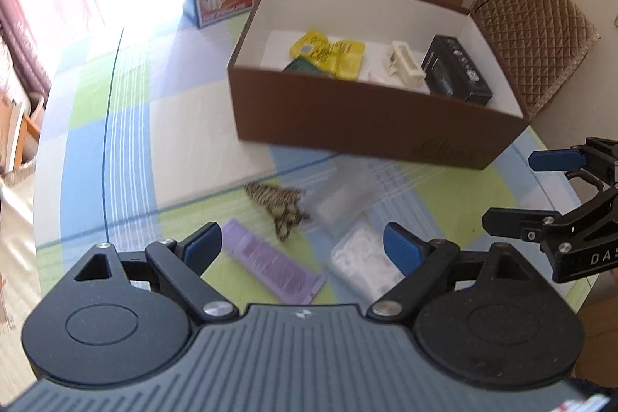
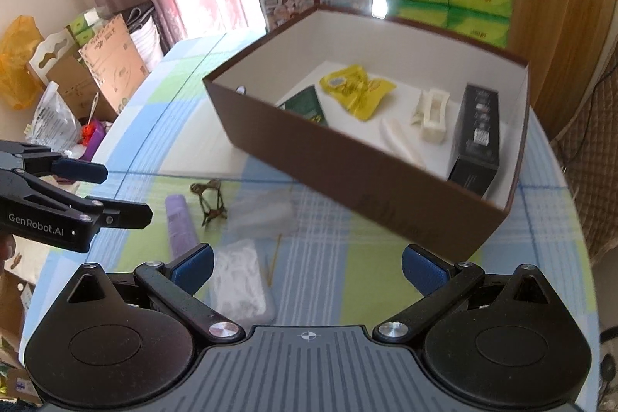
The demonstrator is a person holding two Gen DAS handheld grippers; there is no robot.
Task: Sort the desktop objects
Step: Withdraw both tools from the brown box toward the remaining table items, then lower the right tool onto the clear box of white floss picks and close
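A flat lilac plastic pouch (image 1: pixel 276 259), a striped brown-and-cream hair clip (image 1: pixel 279 207) and a clear bag of white pieces (image 1: pixel 367 263) lie loose on the checked worktop (image 1: pixel 127 149), at 6 o'clock from the open brown cardboard box (image 1: pixel 347 126). Left gripper (image 1: pixel 303 250) hovers over them, jaws released and empty. Right gripper (image 2: pixel 307 271), at 3 o'clock, is likewise spread, holding nothing.

Two fisheye views, each looking forward and down along its own spread jaws at a checked tablecloth (image 1: pixel 127 141). The left wrist camera sits near the table, a brown box (image 1: pixel 359 126) ahead of its jaws. The right wrist camera faces the same box (image 2: pixel 347 176) from farther right. Both share a purple tube (image 1: pixel 274 263), and each shows the other gripper at its edge.
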